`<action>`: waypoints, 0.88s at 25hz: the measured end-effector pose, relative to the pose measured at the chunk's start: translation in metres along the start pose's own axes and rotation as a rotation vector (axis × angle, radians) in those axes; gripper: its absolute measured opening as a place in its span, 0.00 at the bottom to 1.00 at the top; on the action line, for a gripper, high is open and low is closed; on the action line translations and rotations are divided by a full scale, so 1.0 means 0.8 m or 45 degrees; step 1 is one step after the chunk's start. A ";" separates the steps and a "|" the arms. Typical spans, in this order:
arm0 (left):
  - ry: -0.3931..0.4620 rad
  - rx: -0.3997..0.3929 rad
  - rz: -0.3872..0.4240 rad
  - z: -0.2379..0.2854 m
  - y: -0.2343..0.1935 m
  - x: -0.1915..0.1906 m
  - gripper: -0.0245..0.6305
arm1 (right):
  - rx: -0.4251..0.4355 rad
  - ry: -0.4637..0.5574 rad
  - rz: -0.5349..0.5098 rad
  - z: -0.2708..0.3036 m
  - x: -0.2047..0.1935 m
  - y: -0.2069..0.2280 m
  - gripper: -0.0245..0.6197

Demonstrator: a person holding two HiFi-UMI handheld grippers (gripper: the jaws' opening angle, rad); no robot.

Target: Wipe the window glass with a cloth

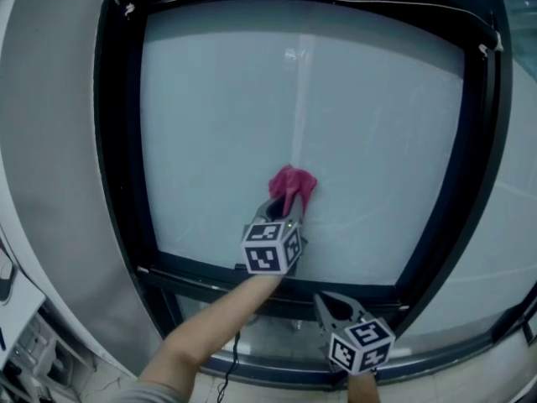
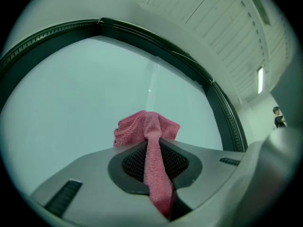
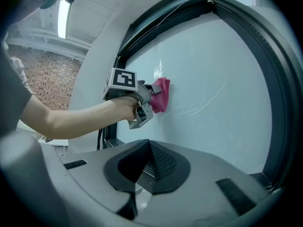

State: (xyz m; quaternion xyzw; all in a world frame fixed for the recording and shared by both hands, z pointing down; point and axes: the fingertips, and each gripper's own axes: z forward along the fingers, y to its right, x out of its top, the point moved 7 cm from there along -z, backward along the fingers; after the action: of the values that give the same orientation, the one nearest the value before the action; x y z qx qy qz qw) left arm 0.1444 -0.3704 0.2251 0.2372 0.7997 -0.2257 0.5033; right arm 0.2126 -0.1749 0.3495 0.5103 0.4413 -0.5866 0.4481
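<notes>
Nearest to me, low in the head view, the right gripper hangs below the sill, apart from the pane. I judge it is parked there so the working side has room. Its jaws are pressed together with nothing between them, which its own view confirms.

Sweeping from the left, the black window frame borders the large pale frosted window glass. Low on that pane, near its middle, sits the left gripper, reached forward on an outstretched bare arm. Its jaws are clamped on the small pink terry cloth. In the left gripper view a narrow strip of cloth runs back between the pads, and the bunched end fans out beyond the tips. I read that grip as deliberate: the soft wad, not the hard tips, meets the glass.

From the right gripper view the cloth looks pressed against the pane ahead of the left gripper. The wipe seems to be under way on the lower part of the glass, and most of the pane lies above.
</notes>
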 end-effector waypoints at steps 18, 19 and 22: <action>-0.046 -0.250 -0.083 0.067 0.148 -0.050 0.14 | -0.241 0.006 0.057 -0.097 -0.023 0.081 0.04; -0.049 -0.265 -0.086 0.071 0.157 -0.053 0.14 | -0.255 0.006 0.060 -0.102 -0.025 0.086 0.04; -0.055 -0.309 -0.097 0.082 0.184 -0.061 0.14 | -0.285 0.007 0.069 -0.116 -0.029 0.100 0.04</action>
State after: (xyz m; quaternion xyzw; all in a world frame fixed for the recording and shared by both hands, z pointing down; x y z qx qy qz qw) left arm 0.2981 -0.3018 0.2254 0.1390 0.8185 -0.1515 0.5364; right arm 0.3116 -0.0991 0.3592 0.4704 0.4912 -0.5199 0.5168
